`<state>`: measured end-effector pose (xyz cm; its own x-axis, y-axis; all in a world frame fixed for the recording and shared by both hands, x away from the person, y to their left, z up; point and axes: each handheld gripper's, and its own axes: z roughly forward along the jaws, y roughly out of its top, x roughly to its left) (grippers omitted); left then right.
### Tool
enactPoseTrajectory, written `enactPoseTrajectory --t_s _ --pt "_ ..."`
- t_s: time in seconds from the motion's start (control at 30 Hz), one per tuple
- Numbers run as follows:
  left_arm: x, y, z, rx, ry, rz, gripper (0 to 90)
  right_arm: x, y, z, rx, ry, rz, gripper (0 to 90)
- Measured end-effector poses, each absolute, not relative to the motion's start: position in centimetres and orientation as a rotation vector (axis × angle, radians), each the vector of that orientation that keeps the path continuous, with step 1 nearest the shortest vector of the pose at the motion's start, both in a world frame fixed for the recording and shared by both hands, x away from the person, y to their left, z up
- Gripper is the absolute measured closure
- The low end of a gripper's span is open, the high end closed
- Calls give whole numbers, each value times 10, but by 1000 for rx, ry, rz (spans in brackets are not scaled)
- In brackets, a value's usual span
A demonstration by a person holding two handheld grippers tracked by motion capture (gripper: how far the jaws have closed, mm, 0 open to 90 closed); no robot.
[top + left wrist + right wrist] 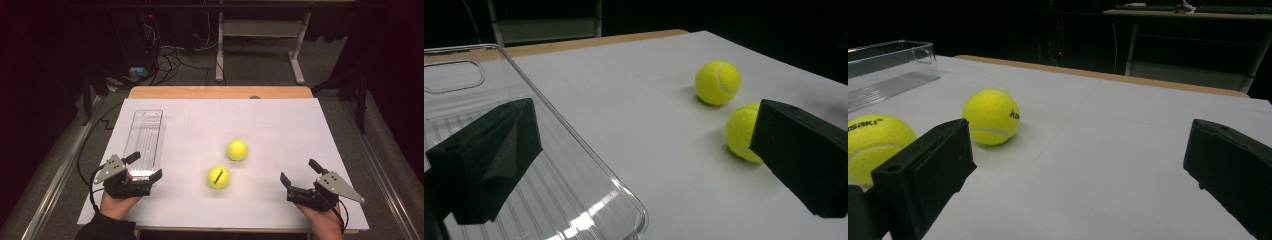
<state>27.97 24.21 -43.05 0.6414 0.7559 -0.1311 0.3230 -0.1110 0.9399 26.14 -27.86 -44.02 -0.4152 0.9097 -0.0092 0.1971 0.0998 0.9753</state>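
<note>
Nearest the person, both grippers rest at the front edge of the counter point(280, 125). The left gripper point(145, 170) has its fingers point(489, 160) spread wide apart and holding nothing, one over the near end of the clear tray point(145, 135) and the other outside it. The right gripper point(297, 180) sits well off to the right, its fingers point(923, 170) likewise apart and empty.

A little farther in lie two tennis balls: the near ball point(218, 177) between the grippers, and the far ball point(237, 150) just beyond it and slightly right. Both are loose on the bare white sheet, apart from each other and from the tray.

The main risk is rolling. A ball nudged by one finger before the other arrives would likely run across the smooth sheet, perhaps into its neighbour or off the edge. An off-centre pinch could squirt the ball out sideways. If the right gripper reaches for the near ball, it probably has to avoid brushing the far one.

The tray is the second hazard. It looks light and narrow, so a ball dropped from height could bounce out, and the left finger that seems to sit over its near rim may tip or skid it if that hand moves carelessly; whether the finger is touching the rim cannot be told.
</note>
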Motion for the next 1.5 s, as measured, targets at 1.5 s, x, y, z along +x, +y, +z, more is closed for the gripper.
enactPoseTrajectory --t_s 1.5 --pt "277 194 -427 1784 789 410 8 263 -276 -442 1065 1735 1348 0"
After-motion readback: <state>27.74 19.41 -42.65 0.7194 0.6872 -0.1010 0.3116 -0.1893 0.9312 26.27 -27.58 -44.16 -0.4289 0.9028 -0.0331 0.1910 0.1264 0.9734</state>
